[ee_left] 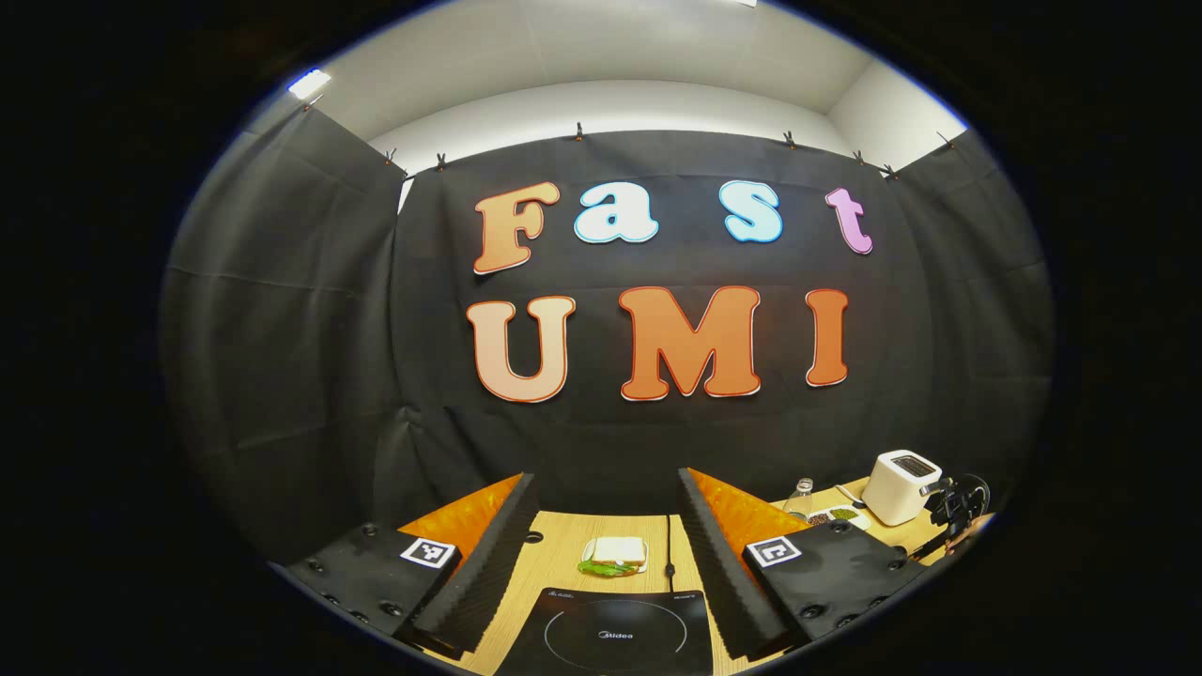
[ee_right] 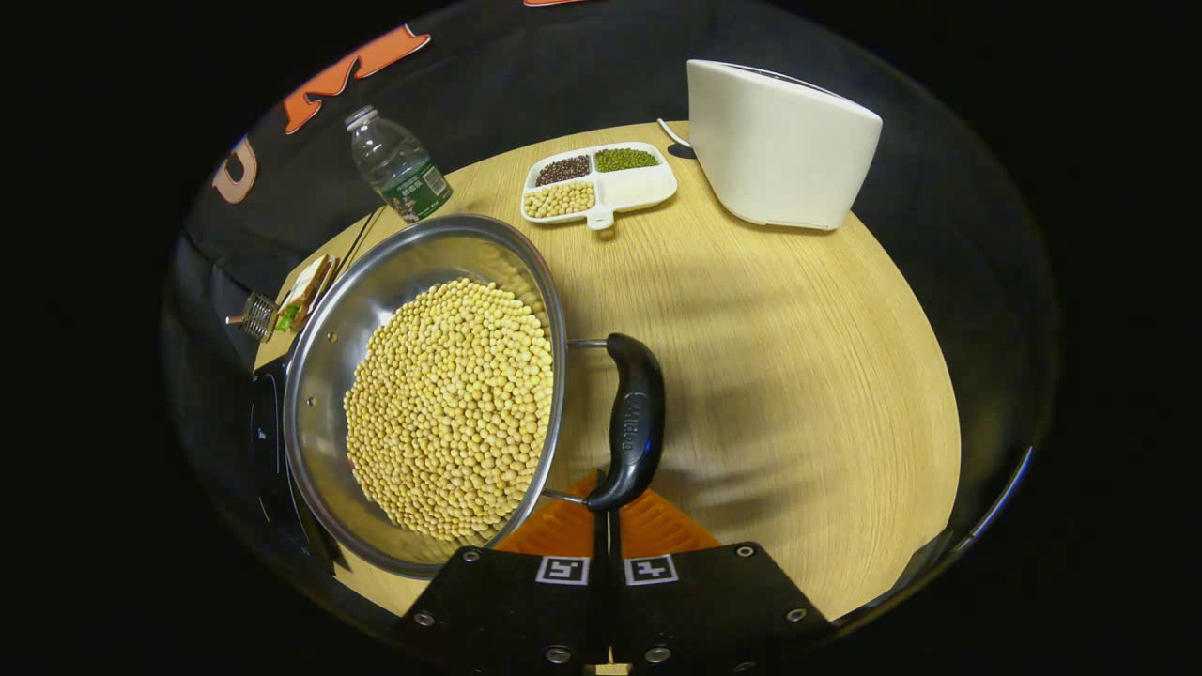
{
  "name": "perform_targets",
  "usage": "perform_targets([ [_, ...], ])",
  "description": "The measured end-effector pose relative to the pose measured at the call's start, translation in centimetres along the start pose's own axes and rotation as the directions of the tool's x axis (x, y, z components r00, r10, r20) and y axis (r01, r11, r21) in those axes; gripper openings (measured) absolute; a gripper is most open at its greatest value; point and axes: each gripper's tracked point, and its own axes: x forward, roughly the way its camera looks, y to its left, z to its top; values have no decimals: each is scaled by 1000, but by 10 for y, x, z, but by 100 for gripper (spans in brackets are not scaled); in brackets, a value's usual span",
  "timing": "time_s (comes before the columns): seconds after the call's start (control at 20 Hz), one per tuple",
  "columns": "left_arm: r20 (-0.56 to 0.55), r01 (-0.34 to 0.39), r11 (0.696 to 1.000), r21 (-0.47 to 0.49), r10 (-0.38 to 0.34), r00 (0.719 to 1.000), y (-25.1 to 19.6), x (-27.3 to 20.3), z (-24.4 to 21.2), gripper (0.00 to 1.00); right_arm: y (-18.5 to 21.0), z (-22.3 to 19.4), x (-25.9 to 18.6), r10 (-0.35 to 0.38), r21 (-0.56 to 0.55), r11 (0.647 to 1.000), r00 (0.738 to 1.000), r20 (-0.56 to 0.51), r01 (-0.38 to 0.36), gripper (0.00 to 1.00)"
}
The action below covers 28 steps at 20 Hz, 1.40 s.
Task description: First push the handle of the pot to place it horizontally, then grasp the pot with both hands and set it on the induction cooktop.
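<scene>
The right tool (ee_right: 606, 526), clenched with its tips at the handle (ee_right: 631, 422), seems mid-push; the pot (ee_right: 423, 394) sits on the worktop (ee_right: 798, 376), and next the released left tool (ee_left: 601, 554), over the cooktop (ee_left: 615, 634), must join the grasp.

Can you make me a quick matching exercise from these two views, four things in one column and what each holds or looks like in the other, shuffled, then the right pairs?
Things:
1. pot
2. divided tray
3. toaster
4. pot handle

Descriptions:
A. plain white, on the table
B. black, curved
C. full of yellow soybeans
D. several kinds of beans in separate compartments

Pairs: 1-C, 2-D, 3-A, 4-B
</scene>
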Motion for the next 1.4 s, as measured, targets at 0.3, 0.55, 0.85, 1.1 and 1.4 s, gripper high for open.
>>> perform_targets([
  [0.3, -33, 7, 1000, -1, -7, 999, -1, 2, -15, 97, -4, 20, 7, -31, 0, 1000, 999, 21, 31, 0],
  [0.55, -71, 19, 1000, -1, -19, 997, -7, 4, -32, 97, -4, 37, 14, -45, 9, 999, 999, 31, 45, 0],
  [0.85, -148, 60, 998, 5, -59, 987, -32, 14, -65, 97, -4, 54, 18, -53, 20, 998, 998, 46, 52, 0],
  [1.1, -274, 129, 991, -27, -131, 953, -69, 29, -115, 97, -5, 59, 2, -25, 45, 999, 997, 73, 21, 0],
  [1.4, -446, 174, 976, -127, -213, 869, -115, 53, -180, 98, -2, 77, -38, 10, 42, 999, 985, 173, -17, 11],
])
